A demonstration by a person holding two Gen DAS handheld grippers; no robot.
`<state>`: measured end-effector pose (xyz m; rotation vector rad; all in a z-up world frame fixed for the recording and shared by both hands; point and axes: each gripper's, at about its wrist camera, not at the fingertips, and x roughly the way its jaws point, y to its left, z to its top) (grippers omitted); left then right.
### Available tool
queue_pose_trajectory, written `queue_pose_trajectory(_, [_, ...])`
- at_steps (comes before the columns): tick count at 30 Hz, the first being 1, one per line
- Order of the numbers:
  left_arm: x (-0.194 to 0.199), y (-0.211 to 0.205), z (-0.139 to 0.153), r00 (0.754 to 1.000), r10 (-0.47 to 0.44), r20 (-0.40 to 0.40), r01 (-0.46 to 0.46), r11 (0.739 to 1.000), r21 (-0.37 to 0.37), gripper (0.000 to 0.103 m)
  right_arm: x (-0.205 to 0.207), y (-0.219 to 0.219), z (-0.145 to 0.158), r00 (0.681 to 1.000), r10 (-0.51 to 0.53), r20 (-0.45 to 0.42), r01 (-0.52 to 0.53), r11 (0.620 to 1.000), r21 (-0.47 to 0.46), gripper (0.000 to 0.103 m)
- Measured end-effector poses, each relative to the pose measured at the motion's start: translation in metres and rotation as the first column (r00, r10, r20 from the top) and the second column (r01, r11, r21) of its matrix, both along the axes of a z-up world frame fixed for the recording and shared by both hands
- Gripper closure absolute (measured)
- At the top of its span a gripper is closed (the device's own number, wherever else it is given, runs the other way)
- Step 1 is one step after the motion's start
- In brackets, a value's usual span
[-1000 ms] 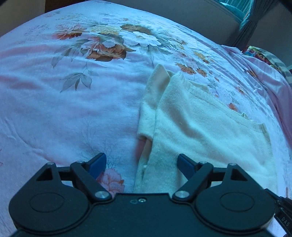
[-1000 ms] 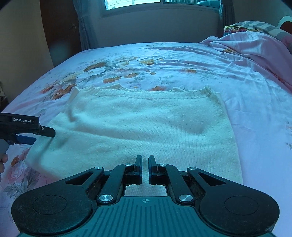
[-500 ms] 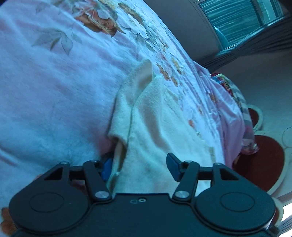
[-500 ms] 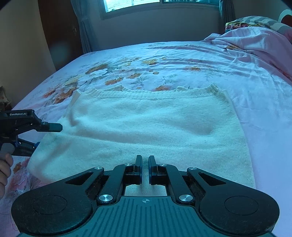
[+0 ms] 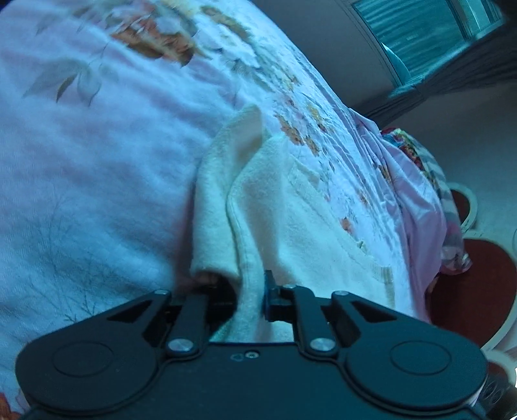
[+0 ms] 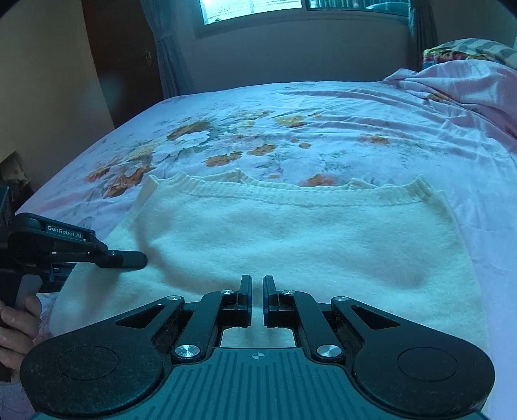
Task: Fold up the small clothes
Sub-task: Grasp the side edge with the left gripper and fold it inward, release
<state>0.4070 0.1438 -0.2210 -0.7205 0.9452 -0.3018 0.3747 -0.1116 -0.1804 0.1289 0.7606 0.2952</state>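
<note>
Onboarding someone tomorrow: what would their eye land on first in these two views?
The cream sweater lies flat on the flowered bedspread, filling the middle of the right wrist view. At its left edge, the left gripper is closing its jaws on a bunched ridge of the knit. The right gripper sits shut at the sweater's near edge, with cloth showing in the narrow gap between its jaws.

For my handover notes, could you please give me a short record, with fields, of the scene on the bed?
garment: cream sweater, lying flat
surface: floral bedsheet
left claw: closing on the sweater's side edge, fabric between its fingers
right claw: shut at the near edge; whether it pinches fabric cannot be told
background: window, bunched pink bedding
fold: not yet made
</note>
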Motion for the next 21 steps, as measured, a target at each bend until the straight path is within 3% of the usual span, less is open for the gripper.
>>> queue_pose_trajectory(3, [-0.004, -0.013, 0.024, 0.997, -0.04, 0.06, 0.036, 0.998, 0.053, 0.094, 0.008, 0.014, -0.021, 0.997, 0.038, -0.065, -0.041, 0.999, -0.035, 0.1])
queue_pose_trajectory(6, [-0.007, -0.035, 0.055, 0.987, -0.101, 0.126, 0.091, 0.993, 0.079, 0.094, 0.01, 0.018, -0.029, 0.996, 0.057, -0.062, -0.062, 0.995, -0.077, 0.1])
queue_pose_trajectory(8, [-0.008, -0.057, 0.074, 0.977, -0.146, 0.154, 0.131, 0.986, 0.1, 0.094, 0.012, 0.01, -0.023, 0.996, 0.05, -0.08, -0.053, 0.998, -0.038, 0.1])
queue_pose_trajectory(12, [-0.01, -0.124, 0.096, 0.948, -0.259, 0.186, 0.234, 0.962, 0.144, 0.094, -0.013, -0.04, 0.002, 0.998, -0.046, -0.034, 0.048, 0.995, 0.084, 0.099])
queue_pose_trajectory(17, [-0.019, -0.227, 0.075, 0.923, -0.361, 0.131, 0.333, 0.923, 0.196, 0.093, -0.046, -0.114, 0.003, 0.99, -0.11, -0.09, 0.125, 0.976, 0.178, 0.099])
queue_pose_trajectory(20, [-0.025, -0.284, 0.053, 0.9, -0.434, 0.029, 0.407, 0.864, 0.297, 0.078, -0.062, -0.147, -0.005, 0.982, -0.124, -0.142, 0.155, 0.958, 0.239, 0.099])
queue_pose_trajectory(21, [-0.026, -0.293, 0.052, 0.9, -0.436, 0.007, 0.413, 0.855, 0.313, 0.075, -0.067, -0.156, -0.007, 0.981, -0.122, -0.152, 0.159, 0.951, 0.264, 0.099])
